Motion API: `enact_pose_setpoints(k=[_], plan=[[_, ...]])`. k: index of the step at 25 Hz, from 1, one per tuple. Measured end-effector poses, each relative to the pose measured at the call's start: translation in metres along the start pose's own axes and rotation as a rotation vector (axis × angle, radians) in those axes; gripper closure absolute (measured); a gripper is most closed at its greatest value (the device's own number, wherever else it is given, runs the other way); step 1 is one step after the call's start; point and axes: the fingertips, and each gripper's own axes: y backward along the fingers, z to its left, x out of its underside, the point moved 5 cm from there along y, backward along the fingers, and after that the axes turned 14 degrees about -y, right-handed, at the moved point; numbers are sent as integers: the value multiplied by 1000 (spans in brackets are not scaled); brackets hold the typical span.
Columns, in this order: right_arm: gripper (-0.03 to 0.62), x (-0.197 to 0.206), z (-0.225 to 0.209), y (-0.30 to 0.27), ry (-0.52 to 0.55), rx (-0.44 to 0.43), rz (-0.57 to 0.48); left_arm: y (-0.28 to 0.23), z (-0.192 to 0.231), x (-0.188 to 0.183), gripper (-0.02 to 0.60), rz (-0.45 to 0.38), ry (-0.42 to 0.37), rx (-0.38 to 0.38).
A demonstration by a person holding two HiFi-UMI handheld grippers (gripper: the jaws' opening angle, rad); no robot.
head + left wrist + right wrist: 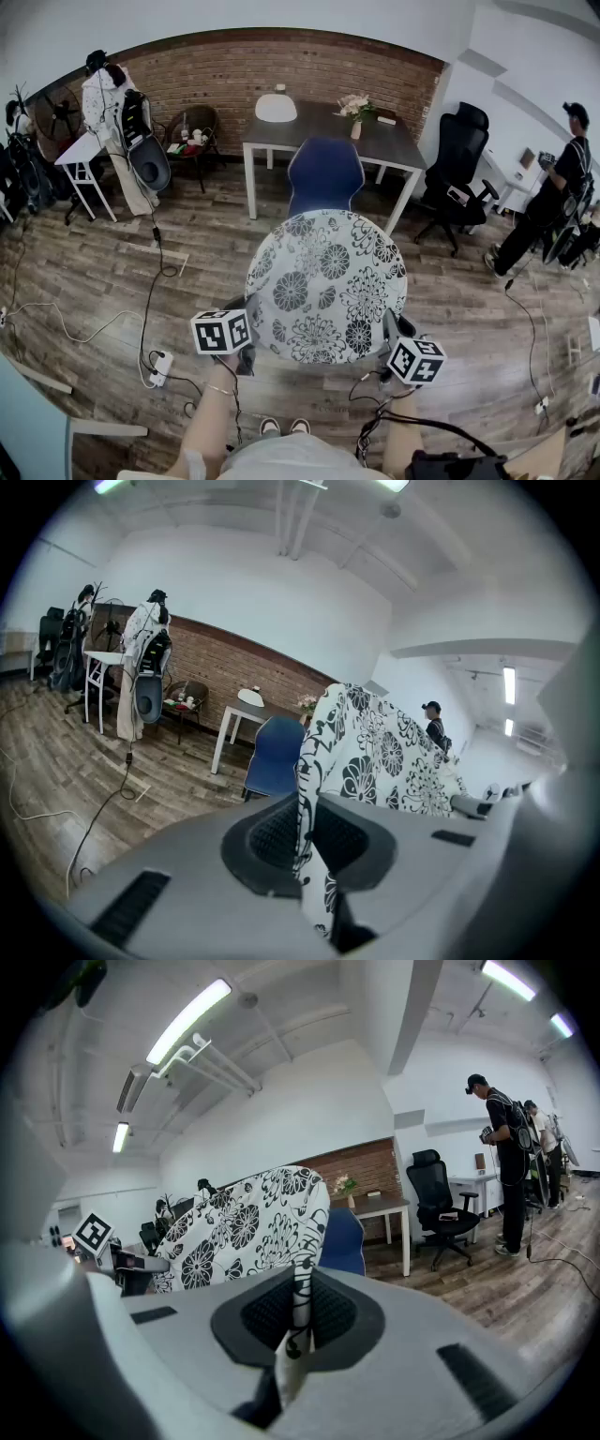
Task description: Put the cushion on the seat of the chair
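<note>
A round white cushion (326, 286) with black flower print hangs in the air between my two grippers. My left gripper (246, 347) is shut on its near left rim, and my right gripper (392, 330) is shut on its near right rim. The cushion (375, 757) stands on edge between the left jaws, and the cushion (248, 1227) rises the same way from the right jaws. Beyond it stands the blue chair (324, 174), its back showing and its seat hidden behind the cushion. The chair (276, 754) also shows in the left gripper view.
A grey table (323, 131) with a flower vase stands behind the chair, by a brick wall. A black office chair (457, 164) and a person (548, 202) are at the right. Cables (150, 309) and a power strip lie on the wooden floor at the left.
</note>
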Motion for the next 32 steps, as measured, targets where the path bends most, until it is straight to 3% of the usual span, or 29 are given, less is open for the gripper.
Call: enact_pose_setpoints(k=[13,19,32], plan=[[582,19,11,5,20,4,2,4,14,21,568,-7,12,53],[580,25,25,-7,-4,-4,7,2,31,21,567,-6,-28,61],[580,36,30,-53,-50,7,21,-28,63,20,568,10,-25,65]])
